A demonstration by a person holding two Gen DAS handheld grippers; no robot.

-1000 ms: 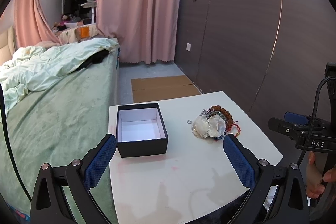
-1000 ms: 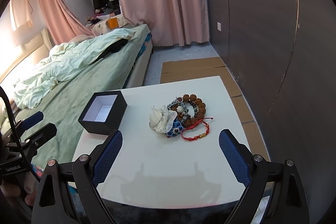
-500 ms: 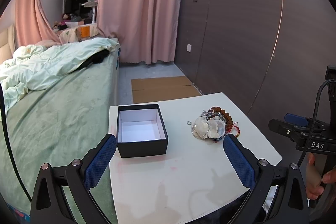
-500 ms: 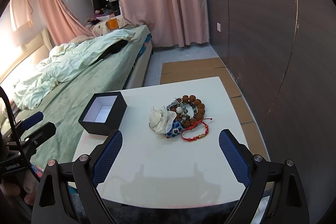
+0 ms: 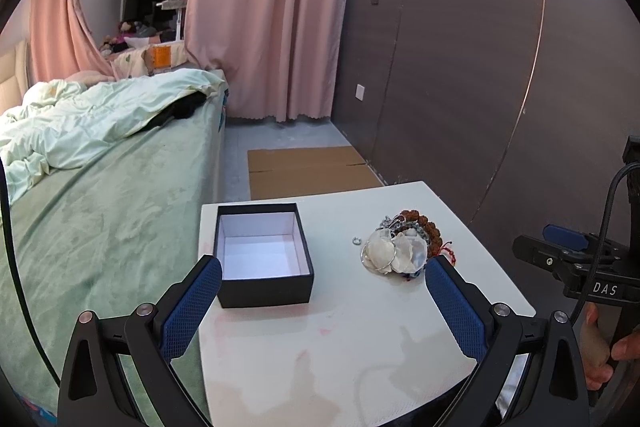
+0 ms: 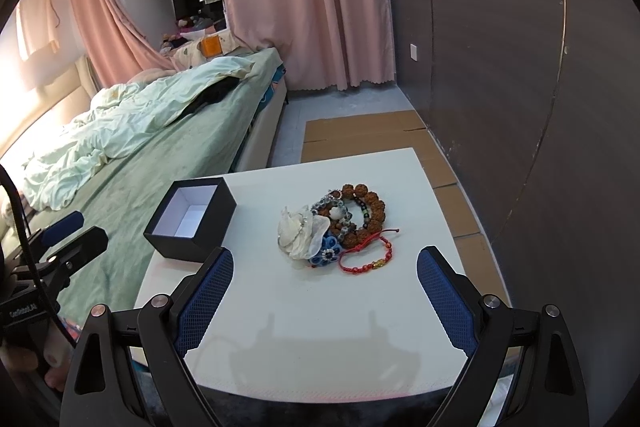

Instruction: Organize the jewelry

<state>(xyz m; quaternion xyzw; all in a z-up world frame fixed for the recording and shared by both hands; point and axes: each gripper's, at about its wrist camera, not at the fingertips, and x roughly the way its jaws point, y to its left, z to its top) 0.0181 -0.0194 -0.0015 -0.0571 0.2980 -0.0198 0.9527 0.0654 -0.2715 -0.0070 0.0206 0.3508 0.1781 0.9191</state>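
Observation:
An open black box [image 5: 262, 259] with a white inside stands on the left part of the white table [image 5: 360, 347]; it also shows in the right wrist view [image 6: 192, 219]. A pile of jewelry [image 6: 336, 227] lies to its right: brown bead bracelets, a white shell piece, a blue flower piece and a red cord bracelet [image 6: 370, 257]. The pile also shows in the left wrist view [image 5: 404, 247], with a small silver ring [image 5: 356, 239] beside it. My left gripper [image 5: 320, 307] is open and empty, near the table's front edge. My right gripper [image 6: 326, 291] is open and empty, short of the pile.
A bed with a green cover [image 5: 100, 207] runs along the table's left side. A dark panelled wall [image 5: 480, 87] stands to the right. Flat cardboard [image 5: 308, 171] lies on the floor beyond the table. Pink curtains [image 5: 264, 7] hang at the back.
Both grippers have barely shifted. The box and the jewelry pile have not moved.

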